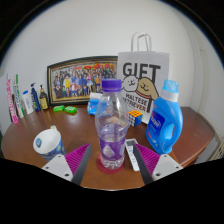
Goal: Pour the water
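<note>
A clear plastic water bottle (112, 122) with a purple label and a clear cap stands upright on a round wooden table (30, 128). Its base rests on a reddish coaster (111, 168). My gripper (111, 152) is open. The bottle stands between the two fingers, with a gap on each side. The pink pads (80, 158) flank the lower part of the bottle without touching it. A white and blue cup (48, 142) sits on the table to the left, beyond the left finger.
A blue detergent bottle (164, 118) stands close on the right. Behind are a white gift bag (143, 78), a framed photo (80, 78), a colour cube (135, 115) and a blue cup (95, 103). Several small bottles (28, 98) line the far left. A slim white object (134, 155) lies beside the water bottle.
</note>
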`<state>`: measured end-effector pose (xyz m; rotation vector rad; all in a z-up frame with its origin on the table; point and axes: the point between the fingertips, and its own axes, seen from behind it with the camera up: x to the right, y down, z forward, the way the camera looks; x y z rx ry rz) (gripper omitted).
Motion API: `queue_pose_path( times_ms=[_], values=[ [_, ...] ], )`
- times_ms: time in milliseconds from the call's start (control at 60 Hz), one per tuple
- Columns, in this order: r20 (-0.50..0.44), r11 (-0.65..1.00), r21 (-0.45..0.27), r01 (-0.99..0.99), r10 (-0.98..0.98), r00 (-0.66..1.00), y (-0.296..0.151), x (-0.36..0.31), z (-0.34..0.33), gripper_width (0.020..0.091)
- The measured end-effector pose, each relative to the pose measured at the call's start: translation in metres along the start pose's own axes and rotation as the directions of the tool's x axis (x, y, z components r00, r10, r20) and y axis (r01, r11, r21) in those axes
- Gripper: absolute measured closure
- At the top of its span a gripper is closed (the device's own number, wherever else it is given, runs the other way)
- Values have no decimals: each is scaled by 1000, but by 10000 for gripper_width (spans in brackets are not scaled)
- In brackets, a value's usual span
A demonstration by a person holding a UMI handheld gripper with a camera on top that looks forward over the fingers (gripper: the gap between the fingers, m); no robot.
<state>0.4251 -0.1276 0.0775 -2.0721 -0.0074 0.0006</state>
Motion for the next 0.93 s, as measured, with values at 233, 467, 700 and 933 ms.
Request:
queue_pose_path(
  times_ms=[233, 467, 700, 933],
  values=[
    [-52, 994, -109, 23, -29, 998, -6, -32, -100, 254],
    [-81, 987, -158, 20, -34, 996, -10, -72, -188, 248],
    [-102, 988, -156, 3, -19, 995, -7, -89, -224, 250],
    [-117, 993, -116, 25, -39, 992, -19, -91, -231, 249]
  ],
)
